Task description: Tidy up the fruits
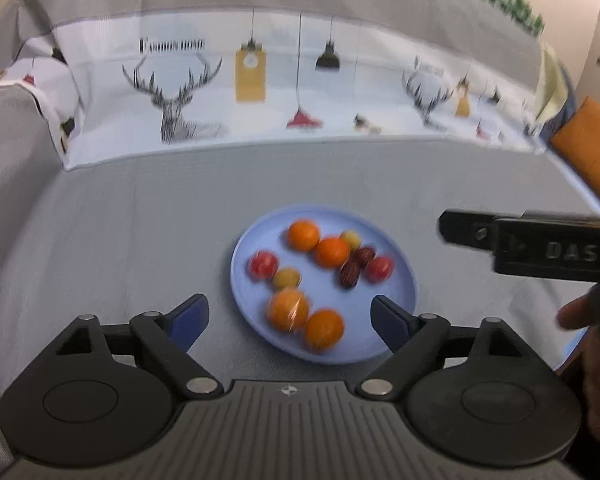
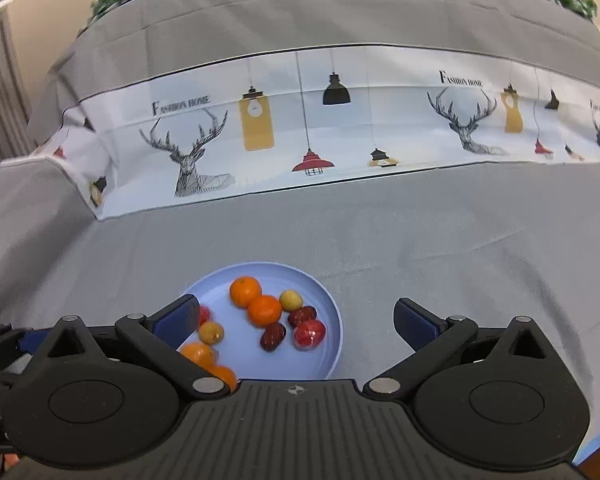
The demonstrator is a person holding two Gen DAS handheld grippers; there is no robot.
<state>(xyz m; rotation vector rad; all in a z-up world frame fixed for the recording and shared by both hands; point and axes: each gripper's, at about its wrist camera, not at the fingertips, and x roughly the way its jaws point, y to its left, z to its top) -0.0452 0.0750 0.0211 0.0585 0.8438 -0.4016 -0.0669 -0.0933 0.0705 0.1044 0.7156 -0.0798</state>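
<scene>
Fruit all sat on blue plate, mid grey cloth.
Two dark dates lay w/ long axes slanting up-right; oranges round. Left gripper & right gripper both wide, nothing btw fingers.

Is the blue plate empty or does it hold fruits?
It holds fruits: the blue plate carries oranges, red fruits, yellowish ones and dark dates.

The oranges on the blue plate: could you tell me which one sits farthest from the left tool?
The orange at the plate's far edge. It touches a second orange, while the other two lie at the near rim, just ahead of the open left tool.
</scene>
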